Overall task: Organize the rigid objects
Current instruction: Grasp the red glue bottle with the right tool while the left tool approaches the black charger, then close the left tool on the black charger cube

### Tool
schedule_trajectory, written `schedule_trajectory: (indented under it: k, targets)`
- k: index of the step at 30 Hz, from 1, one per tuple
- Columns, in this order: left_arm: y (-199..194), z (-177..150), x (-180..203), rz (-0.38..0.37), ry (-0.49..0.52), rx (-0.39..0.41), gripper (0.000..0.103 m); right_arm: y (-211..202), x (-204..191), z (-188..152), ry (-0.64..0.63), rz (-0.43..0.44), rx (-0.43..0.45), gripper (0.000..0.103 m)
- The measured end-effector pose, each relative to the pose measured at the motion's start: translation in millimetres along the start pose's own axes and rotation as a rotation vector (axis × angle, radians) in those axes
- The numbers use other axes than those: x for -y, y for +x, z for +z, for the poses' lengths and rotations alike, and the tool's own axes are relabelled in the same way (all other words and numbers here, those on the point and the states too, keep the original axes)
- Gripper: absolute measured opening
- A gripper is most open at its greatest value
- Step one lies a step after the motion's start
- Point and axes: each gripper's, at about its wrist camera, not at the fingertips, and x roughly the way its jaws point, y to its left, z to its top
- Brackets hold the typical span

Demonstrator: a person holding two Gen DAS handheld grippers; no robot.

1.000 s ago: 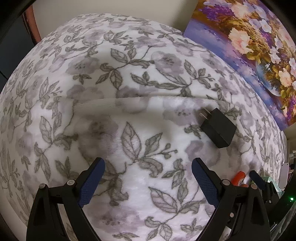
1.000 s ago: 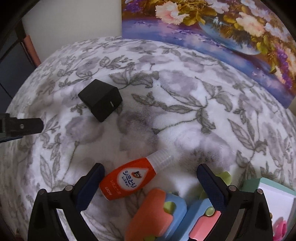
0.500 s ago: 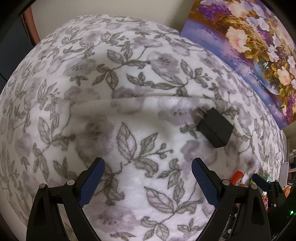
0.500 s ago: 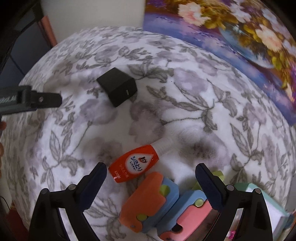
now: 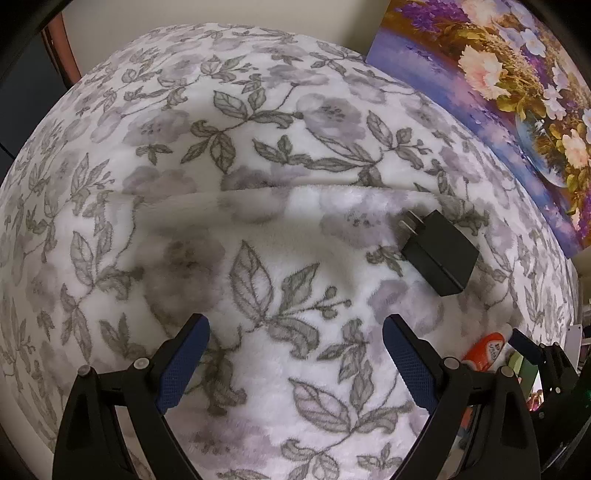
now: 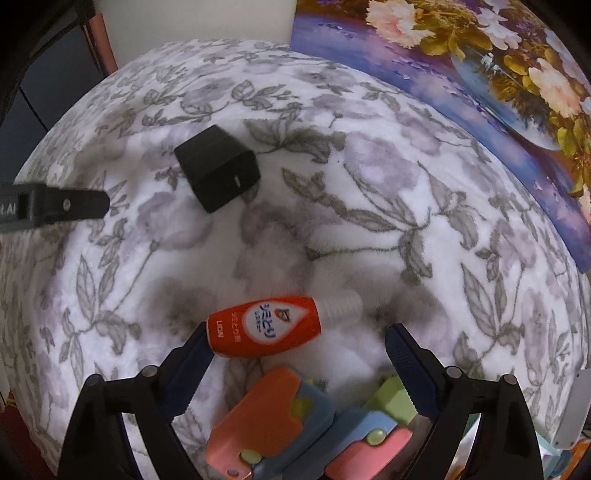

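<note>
White fleece blanket (image 5: 280, 229) with grey floral print covers surface; flower painting (image 6: 480, 70) at 1 o'clock; pale wall (image 5: 207, 11) at 12; dim light.

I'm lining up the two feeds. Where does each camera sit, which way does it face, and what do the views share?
Left wrist: sits on the left gripper, looking steeply down at the floral blanket; its open blue-padded fingers show.
Right wrist: sits on the right gripper, looking steeply down at the orange bottle and pastel toys; its closing fingers show.
Shared: black charger, bottle, blanket, flower painting.
</note>
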Motion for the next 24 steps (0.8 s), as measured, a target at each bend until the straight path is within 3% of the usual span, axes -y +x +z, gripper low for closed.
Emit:
schedule_trajectory:
  k: [8, 16, 24]
  targets:
    - [1.1, 3.9, 8.2, -0.004, 0.01, 0.031, 0.095, 1.9, 19.0, 7.6, 0.064, 0.031, 0.029, 0.08]
    - [5.5, 9.7, 33.7, -0.097, 0.061, 0.066, 0.095, 2.5, 43.2, 6.0, 0.148, 0.038, 0.05, 0.08]
    - [15.8, 14.2, 73.3, -0.121, 0.144, 0.13, 0.095, 1.0, 80.1, 1.5, 0.232, 0.04, 0.057, 0.08]
